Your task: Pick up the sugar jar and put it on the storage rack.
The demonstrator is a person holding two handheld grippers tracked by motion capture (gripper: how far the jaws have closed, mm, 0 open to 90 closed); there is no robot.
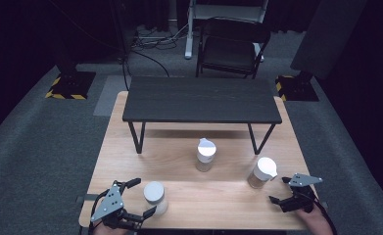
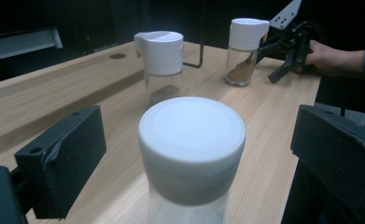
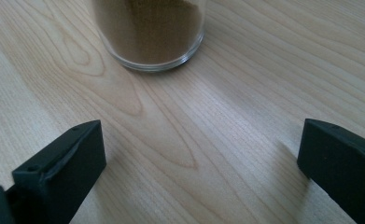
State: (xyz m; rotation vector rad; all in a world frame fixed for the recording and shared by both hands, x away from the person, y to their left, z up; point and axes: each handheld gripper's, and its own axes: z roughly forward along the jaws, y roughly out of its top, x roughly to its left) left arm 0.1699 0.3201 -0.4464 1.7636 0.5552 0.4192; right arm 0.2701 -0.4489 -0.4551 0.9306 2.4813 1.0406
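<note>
Three glass spice jars with white caps stand on the wooden table [image 1: 228, 200]. The near-left jar [image 1: 155, 197] [image 2: 191, 154] sits between the wide-apart jaws of my left gripper [image 1: 141, 197] [image 2: 194, 163], which is open and not touching it. The middle jar [image 1: 205, 154] [image 2: 161, 63] has a flip-spout cap. The right jar [image 1: 262, 172] [image 2: 243, 50] [image 3: 150, 30] holds brown powder. My right gripper [image 1: 280, 190] [image 3: 199, 168] is open just right of that jar, its jaws low over bare wood, a short way from the glass.
A low black bench-like shelf [image 1: 202, 99] stands on the far half of the table. A black chair [image 1: 230, 46] and cables lie on the floor behind. Bare wood lies between the jars and along the front edge.
</note>
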